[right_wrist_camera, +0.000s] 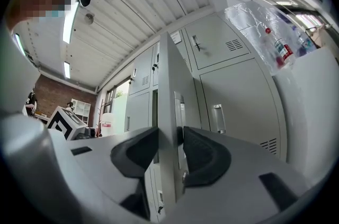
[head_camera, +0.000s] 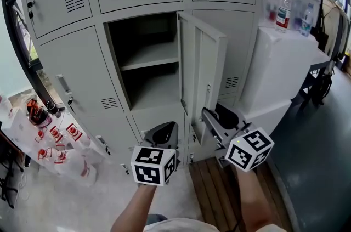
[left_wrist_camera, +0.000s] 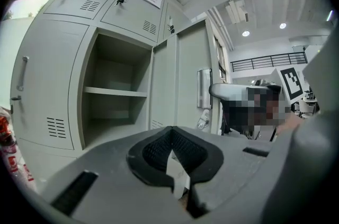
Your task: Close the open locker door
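Head view looks down on a bank of grey lockers (head_camera: 71, 61), one of them open (head_camera: 145, 33). Its door (head_camera: 205, 66) hangs from the right side of the opening and stands swung out, roughly square to the locker front, its free edge toward the person. Inside the compartment a single shelf (head_camera: 149, 63) lies bare.

The right claw (head_camera: 215, 118) is at the lower part of that free edge. In the right gripper view the door's edge stands upright between the two dark pads (right_wrist_camera: 204, 157). The claw is wide, with one pad right against the sheet and the other just beside it, and no firm squeeze shows.

The left claw (head_camera: 163, 133) hangs to the left of the door, below the open compartment, touching nothing. Seen in the left gripper view its tips are together, with only a pale sliver in the slit behind them, and it holds nothing.

To the right of the lockers a bottle (head_camera: 283, 9) stands on a white cabinet (head_camera: 274, 72). At the left, a clear bag of red-labelled containers (head_camera: 60, 148) lies on the floor.
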